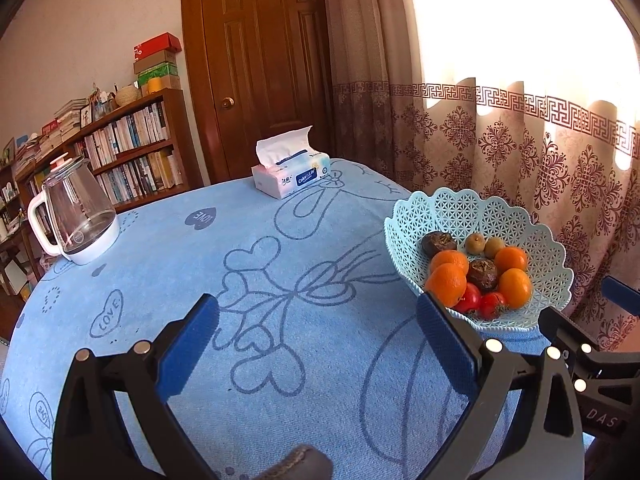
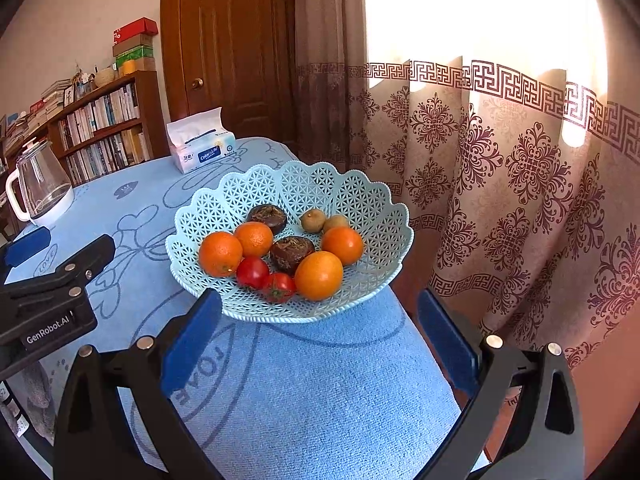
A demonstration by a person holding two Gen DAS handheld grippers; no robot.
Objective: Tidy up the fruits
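i had both grippers spread wide and carrying nothing: the left gripper (image 1: 318,344) hung over the bare middle of the blue tablecloth (image 1: 192,264), the right gripper (image 2: 320,332) just short of the near rim of the fruit basket (image 2: 360,200).

the basket sat at the right edge of the tabletop, close to the patterned curtain (image 2: 520,184), with part of its base seeming to reach past the cloth's edge. in it lay four oranges, the nearest orange (image 2: 319,275) by the near rim, two tomatoes (image 2: 266,279) touching each other, two dark round fruits (image 2: 292,253) and two small brownish fruits (image 2: 324,221) at the back.

my worry was that pressing down on the near rim, or nudging it toward the curtain, could tip the light plastic basket off that edge. the fruit was heaped and touching, so lifting one piece could send its neighbours rolling, and a hard squeeze might split a tomato.

only the right wrist view showed the drop beside the basket. the left wrist view gave the open cloth, the glass kettle (image 1: 76,212) near the left edge and the tissue pack (image 1: 290,174) at the far edge.
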